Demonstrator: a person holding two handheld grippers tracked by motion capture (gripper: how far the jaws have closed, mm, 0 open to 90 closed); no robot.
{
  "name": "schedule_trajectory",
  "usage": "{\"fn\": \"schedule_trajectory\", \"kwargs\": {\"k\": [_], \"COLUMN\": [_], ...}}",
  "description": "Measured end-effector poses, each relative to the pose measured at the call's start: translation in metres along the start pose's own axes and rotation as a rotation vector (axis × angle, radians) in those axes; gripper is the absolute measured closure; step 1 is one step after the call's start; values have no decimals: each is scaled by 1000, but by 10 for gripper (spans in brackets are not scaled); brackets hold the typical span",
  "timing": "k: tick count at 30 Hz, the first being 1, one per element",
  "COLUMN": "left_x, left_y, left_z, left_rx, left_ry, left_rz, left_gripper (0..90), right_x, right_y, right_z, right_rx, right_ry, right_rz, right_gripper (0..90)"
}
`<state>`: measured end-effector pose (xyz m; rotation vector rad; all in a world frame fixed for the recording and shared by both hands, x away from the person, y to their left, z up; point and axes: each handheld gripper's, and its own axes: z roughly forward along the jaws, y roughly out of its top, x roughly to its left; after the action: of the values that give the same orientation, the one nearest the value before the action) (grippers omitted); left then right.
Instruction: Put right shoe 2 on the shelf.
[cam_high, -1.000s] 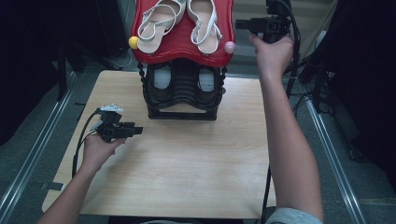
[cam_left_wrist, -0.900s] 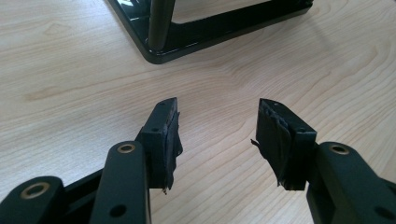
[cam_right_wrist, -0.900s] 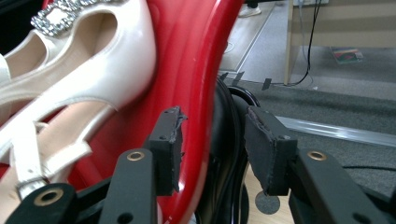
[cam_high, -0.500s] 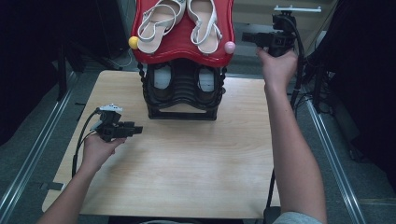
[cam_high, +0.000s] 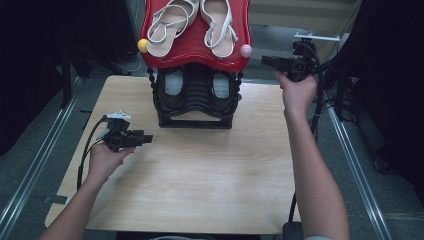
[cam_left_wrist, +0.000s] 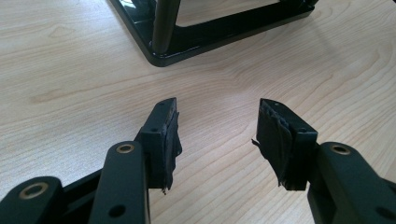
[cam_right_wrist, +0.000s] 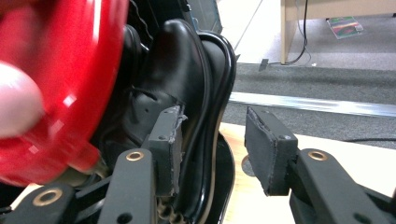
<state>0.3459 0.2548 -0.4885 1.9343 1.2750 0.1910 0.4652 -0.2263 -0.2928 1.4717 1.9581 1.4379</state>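
Observation:
A black shoe rack (cam_high: 195, 107) stands at the back middle of the wooden table (cam_high: 200, 170). Its red top shelf (cam_high: 197, 57) carries a pair of pale strappy sandals (cam_high: 217, 22), and black shoes (cam_high: 220, 85) sit on the tier below. My right gripper (cam_high: 265, 61) hangs open at the rack's right side, just right of the pink knob (cam_high: 245, 50), jaws pointing left. In the right gripper view the open right gripper (cam_right_wrist: 212, 114) has nothing between its jaws, with a black shoe (cam_right_wrist: 175, 70) and the red shelf (cam_right_wrist: 70, 70) close ahead. My left gripper (cam_high: 145, 137) rests low over the table, open and holding nothing (cam_left_wrist: 217, 105), short of the rack's base (cam_left_wrist: 196, 44).
A yellow knob (cam_high: 143, 45) marks the red shelf's left corner. Metal rails (cam_high: 350, 150) run along both sides of the table. Cables trail from each gripper off the table edges. Grey floor and a light cabinet (cam_right_wrist: 336, 28) lie beyond the far edge.
My right hand has come down from above the red shelf's level to beside the pink knob. The left hand and gripper have stayed where they were.

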Motion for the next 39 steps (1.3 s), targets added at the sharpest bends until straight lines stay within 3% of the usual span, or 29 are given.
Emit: {"fn": "schedule_trajectory", "kwargs": {"k": [6, 11, 19, 29, 32, 39], "left_x": [1, 0, 1, 2, 1, 3], "left_y": [0, 1, 0, 0, 0, 0], "left_z": [1, -1, 0, 1, 2, 1], "left_rx": [9, -16, -6, 1, 0, 6], "left_ry": [2, 11, 9, 9, 11, 11], "left_rz": [7, 10, 9, 13, 14, 13], "left_gripper": [489, 489, 488, 487, 487, 487], "right_x": [-8, -14, -23, -27, -27, -28], "right_y": [-22, -42, -73, -106, -114, -134], "right_z": [6, 14, 22, 27, 27, 34], "right_rx": [11, 16, 40, 70, 46, 49], "right_ry": [-11, 7, 18, 29, 15, 19], "right_rz": [7, 31, 44, 51, 43, 45], "right_gripper": [573, 577, 578, 579, 588, 593]}}
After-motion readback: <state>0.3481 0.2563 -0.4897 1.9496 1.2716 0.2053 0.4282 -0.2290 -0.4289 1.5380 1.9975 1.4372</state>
